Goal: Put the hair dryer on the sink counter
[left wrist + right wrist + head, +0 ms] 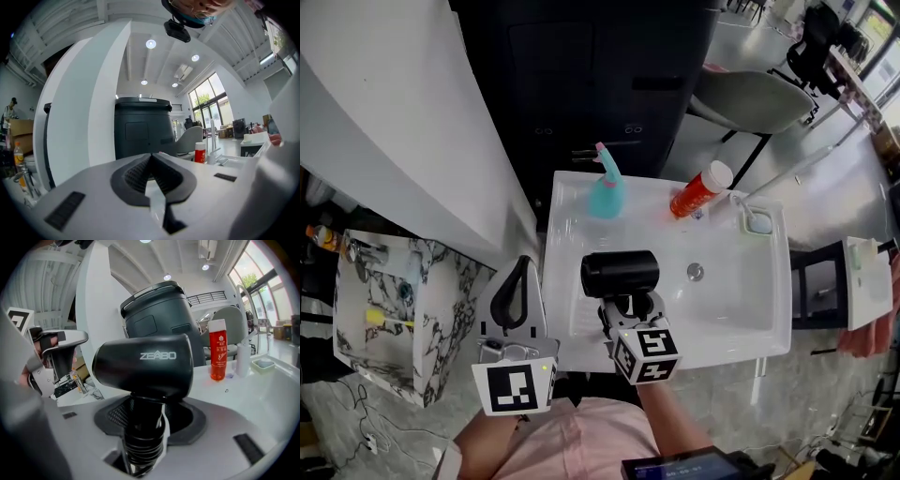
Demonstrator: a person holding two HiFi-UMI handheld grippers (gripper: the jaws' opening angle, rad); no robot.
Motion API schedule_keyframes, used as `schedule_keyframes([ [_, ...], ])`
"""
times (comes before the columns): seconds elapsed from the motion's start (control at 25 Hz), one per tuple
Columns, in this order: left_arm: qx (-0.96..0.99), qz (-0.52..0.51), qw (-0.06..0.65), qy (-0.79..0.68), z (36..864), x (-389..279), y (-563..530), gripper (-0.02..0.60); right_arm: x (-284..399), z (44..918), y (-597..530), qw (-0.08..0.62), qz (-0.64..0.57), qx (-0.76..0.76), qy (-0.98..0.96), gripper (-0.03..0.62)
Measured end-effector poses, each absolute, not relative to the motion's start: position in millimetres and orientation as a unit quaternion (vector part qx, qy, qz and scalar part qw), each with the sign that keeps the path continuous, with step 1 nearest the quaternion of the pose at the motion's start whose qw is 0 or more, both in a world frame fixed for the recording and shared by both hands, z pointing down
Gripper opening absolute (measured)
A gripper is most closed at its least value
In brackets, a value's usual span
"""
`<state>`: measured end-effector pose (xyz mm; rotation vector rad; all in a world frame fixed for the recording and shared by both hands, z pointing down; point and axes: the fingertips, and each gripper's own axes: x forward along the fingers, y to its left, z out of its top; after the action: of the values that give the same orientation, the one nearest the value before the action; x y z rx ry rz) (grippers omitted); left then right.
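A black hair dryer [620, 273] hangs over the left part of the white sink counter [750, 330]. Its barrel lies crosswise and its handle points toward me. My right gripper [630, 306] is shut on that ribbed handle. In the right gripper view the hair dryer [145, 364] fills the middle, with my right gripper [144, 425] clamped on the handle below the barrel. My left gripper [521, 269] hovers just left of the counter's edge, its jaws shut and nothing held. The left gripper view shows its jaws [151, 158] meeting at the tips.
A teal spray bottle [607, 192], an orange-red bottle [700, 190] and a soap dish [757, 221] line the counter's back edge. A marble-patterned cabinet [384, 319] stands at left, a dark cabinet [591, 75] behind the sink, a grey chair [750, 98] at back right.
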<state>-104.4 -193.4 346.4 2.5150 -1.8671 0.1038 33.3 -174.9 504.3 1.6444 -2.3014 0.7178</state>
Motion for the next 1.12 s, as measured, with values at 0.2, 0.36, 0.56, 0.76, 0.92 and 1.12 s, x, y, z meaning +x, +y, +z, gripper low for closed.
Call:
schedule_keyframes([
  [0.2, 0.800, 0.041, 0.012, -0.598, 355.4, -105.7, -206.2, 0.009, 37.7, 521.2, -186.5, 0.108, 0.278, 0.561, -0.772, 0.206],
  [0.36, 0.799, 0.042, 0.015, -0.599, 358.6, -104.3, -216.3, 0.009, 39.2, 534.1, -192.9, 0.118, 0.292, 0.560, -0.766, 0.207],
  [0.56, 0.797, 0.048, 0.023, -0.602, 365.2, -104.5, -225.3, 0.009, 39.7, 551.9, -196.5, 0.119, 0.325, 0.561, -0.752, 0.207],
  [0.76, 0.794, 0.054, 0.030, -0.605, 372.6, -107.3, -230.1, 0.011, 37.6, 565.7, -196.4, 0.130, 0.340, 0.558, -0.746, 0.209],
  [0.92, 0.793, 0.056, 0.032, -0.606, 374.8, -107.8, -232.4, 0.011, 38.3, 576.8, -197.2, 0.132, 0.366, 0.561, -0.731, 0.210],
  [1.12, 0.791, 0.056, 0.034, -0.608, 377.5, -109.9, -235.9, 0.009, 45.4, 591.2, -201.1, 0.135, 0.401, 0.572, -0.702, 0.212],
])
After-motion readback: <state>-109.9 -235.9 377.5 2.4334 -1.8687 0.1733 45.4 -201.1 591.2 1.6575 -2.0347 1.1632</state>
